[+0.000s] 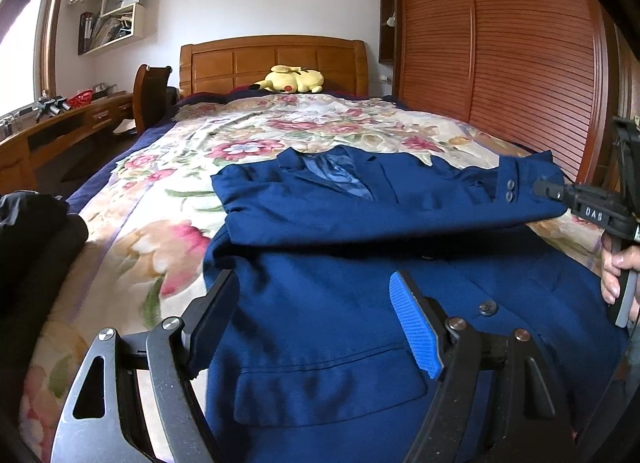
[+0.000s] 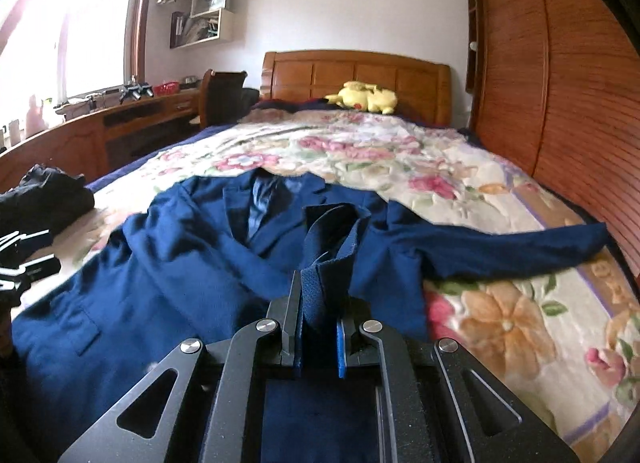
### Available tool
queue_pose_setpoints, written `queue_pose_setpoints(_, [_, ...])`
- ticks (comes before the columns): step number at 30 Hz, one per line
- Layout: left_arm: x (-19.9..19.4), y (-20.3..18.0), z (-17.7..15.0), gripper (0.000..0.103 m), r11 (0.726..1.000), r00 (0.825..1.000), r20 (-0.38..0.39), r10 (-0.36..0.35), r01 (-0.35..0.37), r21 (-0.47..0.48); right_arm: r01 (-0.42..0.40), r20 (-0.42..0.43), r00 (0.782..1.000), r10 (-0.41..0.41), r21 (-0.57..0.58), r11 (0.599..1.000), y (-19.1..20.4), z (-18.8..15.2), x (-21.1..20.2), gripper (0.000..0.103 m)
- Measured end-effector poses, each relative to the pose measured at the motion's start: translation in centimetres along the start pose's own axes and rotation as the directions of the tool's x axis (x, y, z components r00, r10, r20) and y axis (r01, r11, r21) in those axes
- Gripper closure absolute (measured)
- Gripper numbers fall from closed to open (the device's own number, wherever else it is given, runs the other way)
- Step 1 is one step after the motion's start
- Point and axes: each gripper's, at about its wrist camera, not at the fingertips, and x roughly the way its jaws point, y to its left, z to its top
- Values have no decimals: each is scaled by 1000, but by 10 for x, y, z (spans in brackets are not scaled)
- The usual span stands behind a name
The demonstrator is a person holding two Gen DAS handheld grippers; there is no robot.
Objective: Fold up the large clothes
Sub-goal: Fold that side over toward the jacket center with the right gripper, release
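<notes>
— Where is the jacket?

— The blue jacket (image 1: 320, 283) lies face up on the flowered bedspread (image 1: 168, 191), collar toward the wooden headboard (image 1: 272, 63), hem toward me. One sleeve (image 1: 400, 203) is drawn across the chest toward my right side.

— What are your grippers doing?

— My left gripper (image 1: 316, 319) hangs just above the lower front of the jacket, jaws spread wide, nothing between them. A pocket flap and a front button show beneath it. My right gripper (image 2: 318, 327) has its jaws pressed nearly together on a bunched fold of that sleeve's cuff end (image 2: 328, 247), which stands up between the fingers.

— Anything else on the bed?

— A yellow plush toy (image 1: 290, 79) by the headboard, and some dark clothing (image 2: 44, 195) at the left edge. A wooden wardrobe (image 1: 500, 43) runs along the right side, a desk (image 2: 80, 135) along the left.
</notes>
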Motion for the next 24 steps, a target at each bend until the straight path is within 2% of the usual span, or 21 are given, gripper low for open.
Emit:
queue_pose_setpoints(4, [2, -6, 0, 25, 1000, 1000, -1, -10, 10, 5, -29, -45, 999, 28, -19, 999, 6, -8, -4, 91])
queue_pose_setpoints(10, [4, -13, 1, 25, 1000, 1000, 0, -18, 18, 6, -64, -64, 996, 61, -35, 997, 9, -13, -27, 86])
queue_pose_setpoints(12, [4, -14, 2, 25, 1000, 1000, -2, -22, 22, 5, -78, -62, 995, 76, -25, 997, 5, -15, -34, 79])
queue_pose_setpoints(14, [5, -15, 2, 25, 1000, 1000, -3, -22, 22, 6, -58, -58, 997, 56, -30, 998, 5, -18, -37, 61])
queue_pose_setpoints(16, [5, -15, 2, 25, 1000, 1000, -3, -23, 23, 4, -34, -53, 998, 32, -36, 999, 4, -23, -39, 48])
queue_pose_setpoints(24, [5, -21, 2, 25, 999, 999, -2, -34, 34, 6, -40, -26, 999, 40, 8, 999, 0, -32, -61, 46])
